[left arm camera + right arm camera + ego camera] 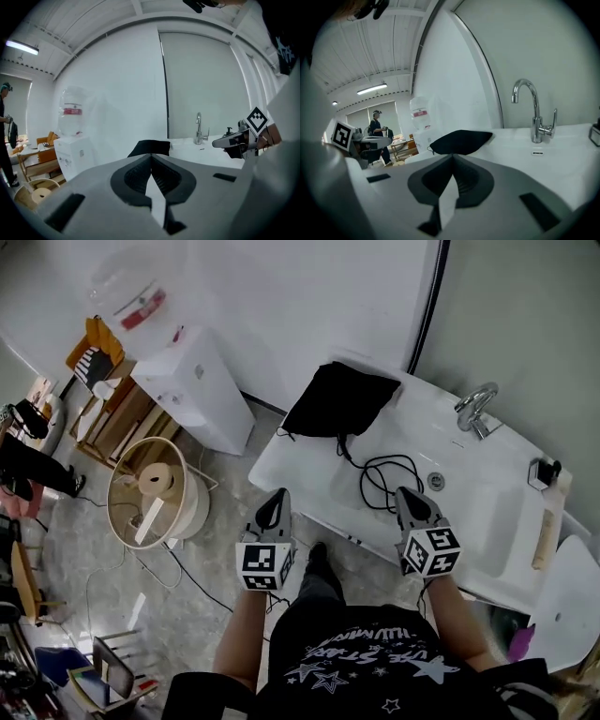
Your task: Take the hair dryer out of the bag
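Note:
A black cloth bag point(339, 399) lies on the left end of a white washbasin counter point(281, 460); it also shows as the black bag point(151, 147) in the left gripper view and the bag point(461, 140) in the right gripper view. A black cord point(386, 476) runs out of it and coils in the basin. The hair dryer itself is hidden. My left gripper point(273, 508) is shut and empty, in front of the counter's left edge. My right gripper point(410, 503) is shut and empty over the basin's front rim, near the cord.
A chrome tap point(476, 409) stands at the back of the basin, a drain point(436, 481) in its floor. A white water dispenser point(192, 390) and a round basket with a roll point(155, 495) stand on the floor to the left. A person point(377, 129) stands far off.

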### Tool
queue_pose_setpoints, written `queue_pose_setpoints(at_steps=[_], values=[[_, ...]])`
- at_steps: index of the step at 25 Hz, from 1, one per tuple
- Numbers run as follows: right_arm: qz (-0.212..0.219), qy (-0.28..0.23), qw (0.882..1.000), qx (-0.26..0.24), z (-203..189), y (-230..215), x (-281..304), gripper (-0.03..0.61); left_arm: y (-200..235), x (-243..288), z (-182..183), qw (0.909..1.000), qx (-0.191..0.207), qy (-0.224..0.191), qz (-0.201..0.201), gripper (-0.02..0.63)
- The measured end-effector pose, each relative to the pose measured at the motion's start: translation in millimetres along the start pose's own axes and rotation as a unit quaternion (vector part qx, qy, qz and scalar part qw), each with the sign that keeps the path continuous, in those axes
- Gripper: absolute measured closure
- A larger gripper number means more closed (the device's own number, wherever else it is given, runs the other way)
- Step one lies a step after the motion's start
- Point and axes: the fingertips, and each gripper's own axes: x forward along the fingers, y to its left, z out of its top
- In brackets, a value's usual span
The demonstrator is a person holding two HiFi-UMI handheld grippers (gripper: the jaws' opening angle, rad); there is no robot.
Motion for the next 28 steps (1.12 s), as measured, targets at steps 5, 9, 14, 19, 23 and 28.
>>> queue_pose_setpoints(at_steps=[5,9,14,19,23,28], values=[[-0.035,0.002,0.999,0.018,13.0,-5.2,35.9,0.572,27.0,47.7,9.2,0.9988,0.022,0.012,-0.041,0.602],[-0.055,0.005,0.998,0.027,22.0,-7.2,61.7,0.572,46.5,81.0,8.5,0.9966,0.034,0.028,-0.07,0.601],[-0.077,0.007,0.996,0.036,28.5,-9.3,91.8,0.572,63.2,120.9,4.4,0.9915,0.058,0.043,-0.108,0.601],[-0.098,0.007,0.994,0.044,29.9,-13.6,110.7,0.572,71.6,155.6,-14.8,0.9829,0.082,0.082,-0.143,0.551],[-0.115,0.01,0.992,0.054,28.3,-18.7,120.4,0.572,73.5,176.4,-46.0,0.9679,0.123,0.135,-0.172,0.45],[-0.132,0.017,0.989,0.062,22.3,-25.8,126.5,0.572,73.1,196.1,-64.3,0.9522,0.169,0.165,-0.194,0.43]])
